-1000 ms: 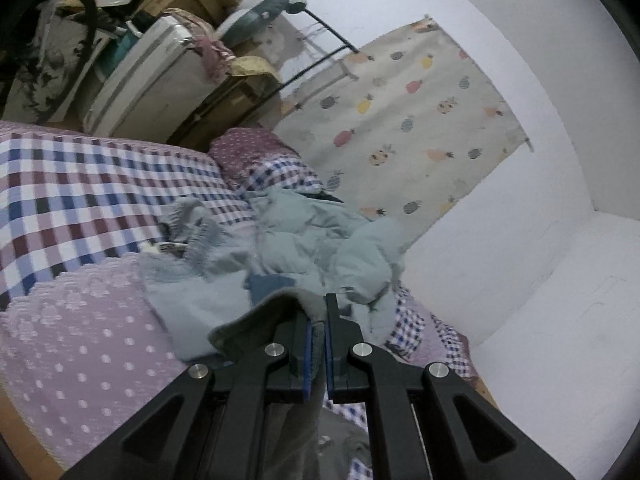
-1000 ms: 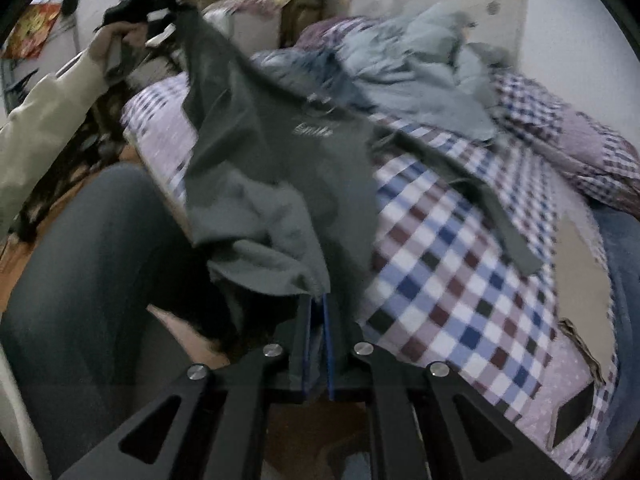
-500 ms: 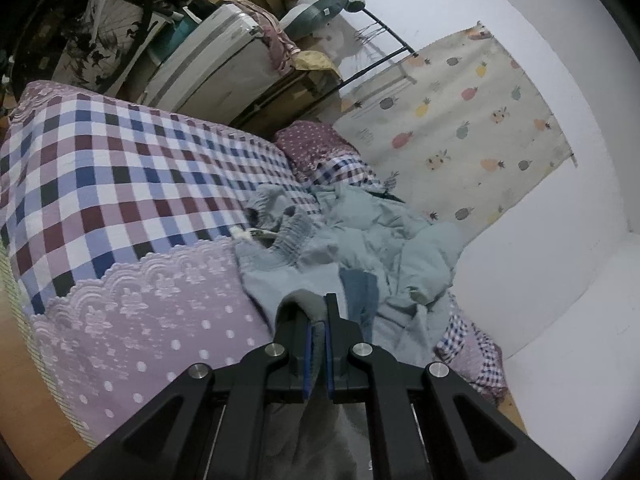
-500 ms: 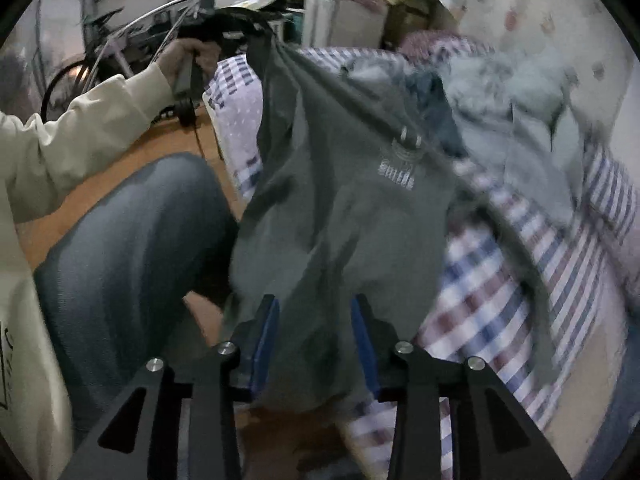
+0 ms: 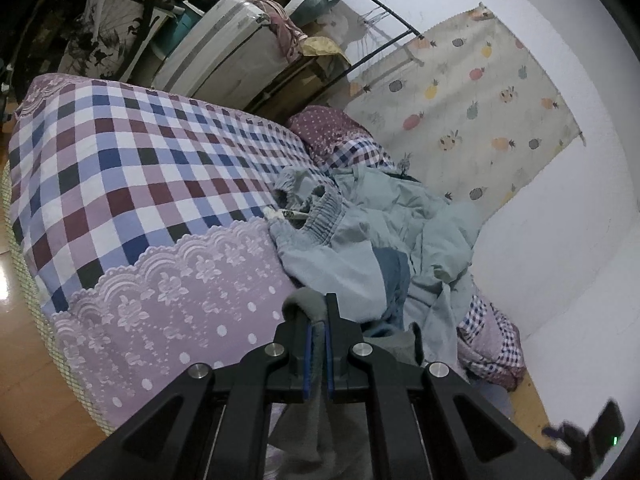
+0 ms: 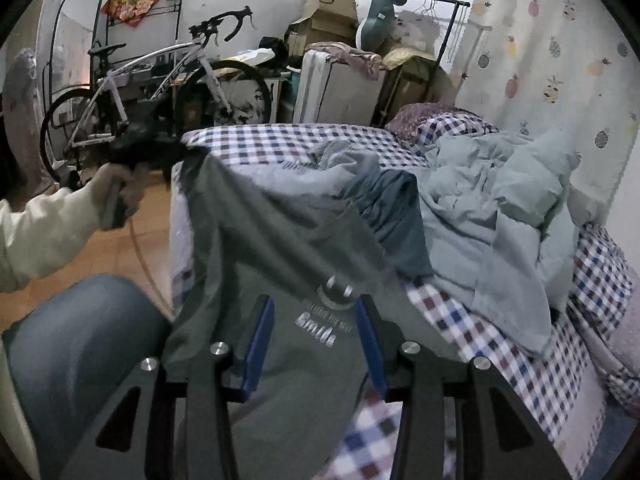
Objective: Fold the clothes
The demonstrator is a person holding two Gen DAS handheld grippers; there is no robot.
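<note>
A dark grey T-shirt [image 6: 256, 256] with white "Smile" lettering hangs stretched over the near edge of the checked bed [image 6: 288, 140]. My left gripper [image 5: 316, 316] is shut on a fold of this grey T-shirt [image 5: 310, 306]; in the right wrist view the same gripper [image 6: 136, 148] appears at the left, held in a person's hand [image 6: 120, 192] and pinching the shirt's corner. My right gripper [image 6: 316, 328] is open, its blue pads on either side of the shirt's print, gripping nothing.
A heap of pale blue-green clothes [image 5: 384, 232] [image 6: 492, 216] lies on the bed toward the wall. Behind the bed stand a bicycle [image 6: 160, 92], a white suitcase [image 6: 332, 88] and cardboard boxes [image 6: 328, 12]. A pineapple-print curtain [image 5: 472, 108] hangs on the wall. A person's knee [image 6: 80, 344] is at lower left.
My right gripper went from shut on the grey shirt to open, letting it go. My left gripper kept its hold and drew the shirt's corner out to the left, off the bed.
</note>
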